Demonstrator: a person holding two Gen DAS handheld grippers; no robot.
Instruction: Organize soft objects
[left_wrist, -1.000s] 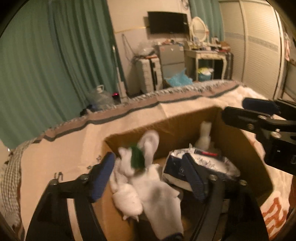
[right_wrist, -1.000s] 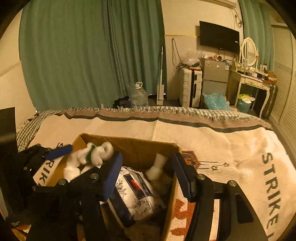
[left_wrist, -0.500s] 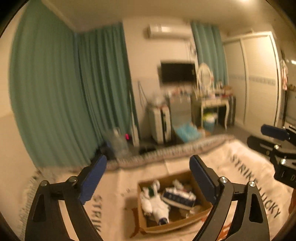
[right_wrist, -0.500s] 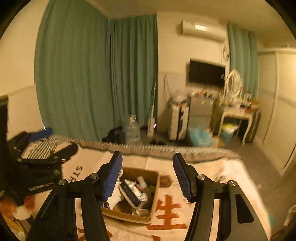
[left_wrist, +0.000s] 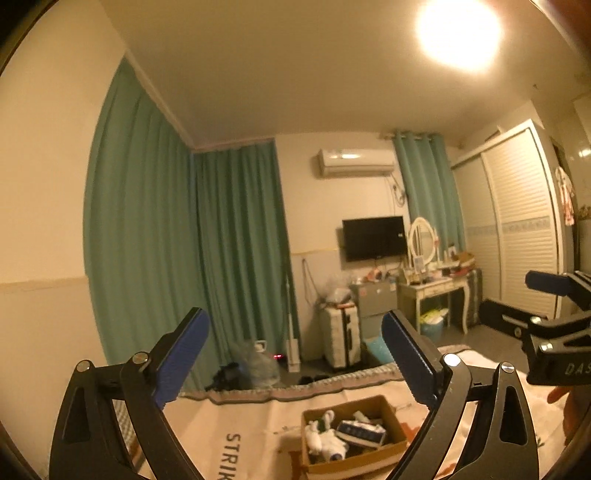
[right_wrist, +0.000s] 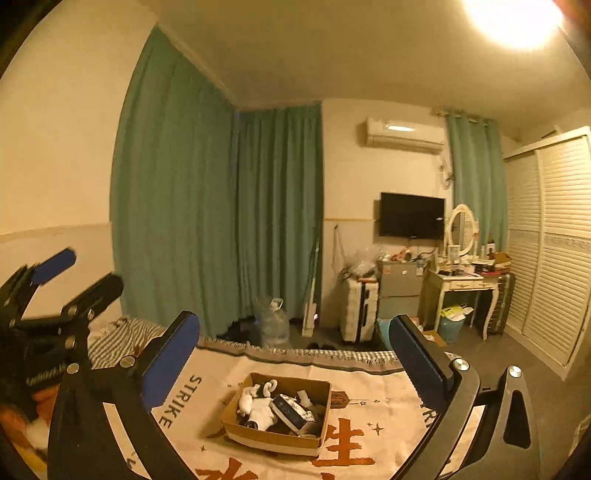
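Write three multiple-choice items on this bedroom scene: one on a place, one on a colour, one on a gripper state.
1. Where does the cardboard box sit?
A. on the printed blanket
B. on the dressing table
C. on the suitcase

2. What colour are the curtains?
A. red
B. teal green
C. white

3. How is the right gripper?
A. shut on a sock
B. shut and empty
C. open and empty

Answers:
1. A, the printed blanket shows all round the box.
2. B, the drapes read teal green in both views.
3. C, its blue pads stand wide apart with nothing between them.
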